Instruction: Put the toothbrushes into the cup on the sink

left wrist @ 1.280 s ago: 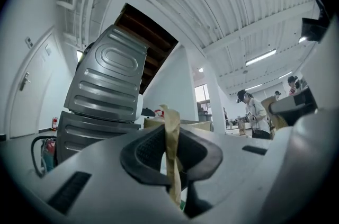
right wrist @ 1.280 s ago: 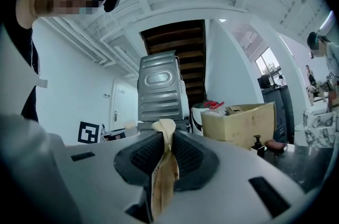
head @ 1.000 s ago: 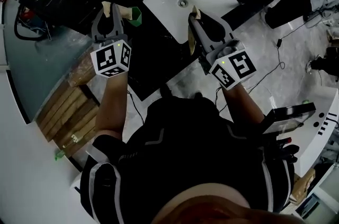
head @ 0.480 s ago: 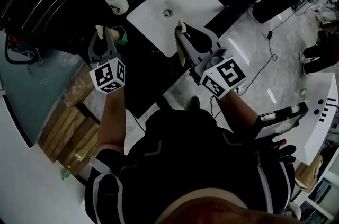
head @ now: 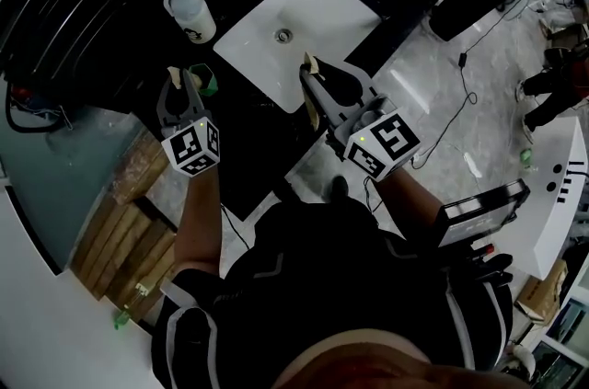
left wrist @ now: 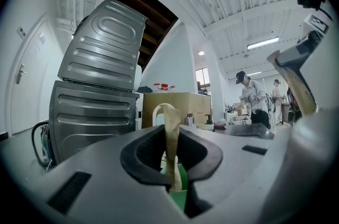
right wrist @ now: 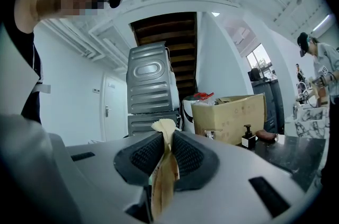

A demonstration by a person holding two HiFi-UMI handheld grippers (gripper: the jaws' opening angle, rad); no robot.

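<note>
Left gripper (head: 181, 79) is clamped on a wrapped toothbrush (left wrist: 170, 138), right gripper (head: 316, 76) on a second toothbrush (right wrist: 163, 175). We see both lie along the jaws. Cup (head: 190, 13) stands on the surface (head: 248, 120) left of the sink (head: 322, 1), just ahead of the left gripper. The right is farther.

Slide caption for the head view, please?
Left gripper and right gripper hold wrapped toothbrushes by the sink; cup stands beside it.
</note>
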